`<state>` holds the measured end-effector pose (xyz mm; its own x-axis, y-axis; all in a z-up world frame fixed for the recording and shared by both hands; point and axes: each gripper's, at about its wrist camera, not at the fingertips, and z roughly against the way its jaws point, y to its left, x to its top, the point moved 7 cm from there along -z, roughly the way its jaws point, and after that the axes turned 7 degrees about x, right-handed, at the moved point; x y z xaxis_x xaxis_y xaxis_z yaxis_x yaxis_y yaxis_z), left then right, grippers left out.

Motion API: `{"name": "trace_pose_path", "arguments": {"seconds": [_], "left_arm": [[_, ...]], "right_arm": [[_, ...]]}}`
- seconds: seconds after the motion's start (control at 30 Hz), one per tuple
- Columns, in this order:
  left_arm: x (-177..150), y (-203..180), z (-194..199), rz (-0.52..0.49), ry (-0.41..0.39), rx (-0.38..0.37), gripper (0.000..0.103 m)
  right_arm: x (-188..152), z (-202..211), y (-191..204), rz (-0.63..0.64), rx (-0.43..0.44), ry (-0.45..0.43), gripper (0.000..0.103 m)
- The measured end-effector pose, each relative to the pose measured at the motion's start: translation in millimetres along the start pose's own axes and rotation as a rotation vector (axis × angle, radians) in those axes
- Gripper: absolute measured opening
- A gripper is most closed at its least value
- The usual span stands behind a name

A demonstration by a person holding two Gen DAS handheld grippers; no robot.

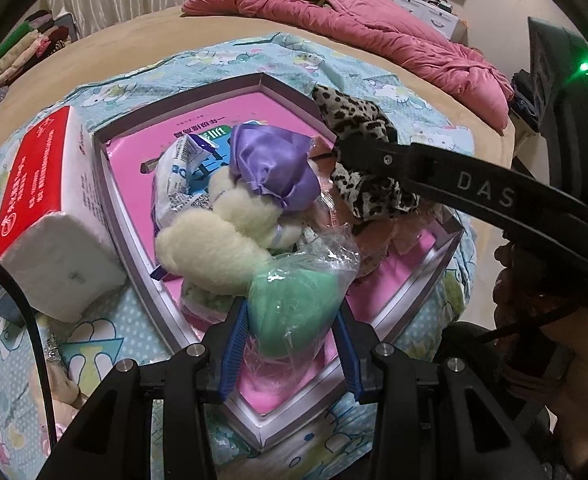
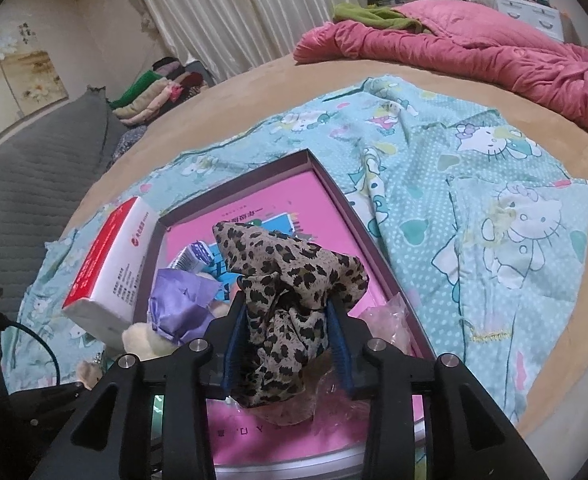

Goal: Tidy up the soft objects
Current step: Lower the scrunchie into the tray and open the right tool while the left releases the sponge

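A shallow pink-lined box (image 1: 393, 312) (image 2: 333, 200) lies on the patterned sheet. In it lie a cream plush toy (image 1: 214, 248), a purple satin pouch (image 1: 274, 168) (image 2: 178, 308) and a blue-white packet (image 1: 178, 184). My left gripper (image 1: 292, 336) is shut on a green soft item in clear plastic wrap (image 1: 294, 304), over the box's near corner. My right gripper (image 2: 288, 344) is shut on a leopard-print cloth (image 2: 290, 280) and holds it above the box; the cloth also shows in the left wrist view (image 1: 361, 148).
A red and white tissue pack (image 1: 50, 208) (image 2: 110, 264) leans on the box's left edge. The Hello Kitty sheet (image 2: 493, 208) covers a tan bed. A pink quilt (image 2: 473, 40) lies at the far side. Folded clothes (image 2: 154, 92) are stacked far left.
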<state>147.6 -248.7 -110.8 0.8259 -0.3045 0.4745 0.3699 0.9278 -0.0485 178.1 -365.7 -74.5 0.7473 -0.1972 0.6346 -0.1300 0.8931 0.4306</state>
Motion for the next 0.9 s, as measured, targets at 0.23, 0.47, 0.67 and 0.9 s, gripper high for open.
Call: {"name": "trace_pose_path", "arguments": {"seconds": [0.23, 0.47, 0.67, 0.9], "left_arm": [[0.0, -3.7, -3.8, 0.001, 0.009, -0.014, 0.043], [-1.4, -11.3, -7.9, -0.017, 0.019, -0.018, 0.043], [-1.3, -11.9, -6.9, -0.004, 0.02, -0.031, 0.043], [-1.3, -13.5, -4.9, -0.009, 0.018, -0.022, 0.045]], "right_arm": [[1.1, 4.2, 2.7, 0.0, 0.016, -0.009, 0.047], [0.4, 6.6, 4.9, 0.012, 0.006, -0.006, 0.052], [2.3, 11.1, 3.1, 0.0, 0.01, -0.027, 0.057], [6.8, 17.4, 3.0, 0.002, 0.007, -0.059, 0.062]]}}
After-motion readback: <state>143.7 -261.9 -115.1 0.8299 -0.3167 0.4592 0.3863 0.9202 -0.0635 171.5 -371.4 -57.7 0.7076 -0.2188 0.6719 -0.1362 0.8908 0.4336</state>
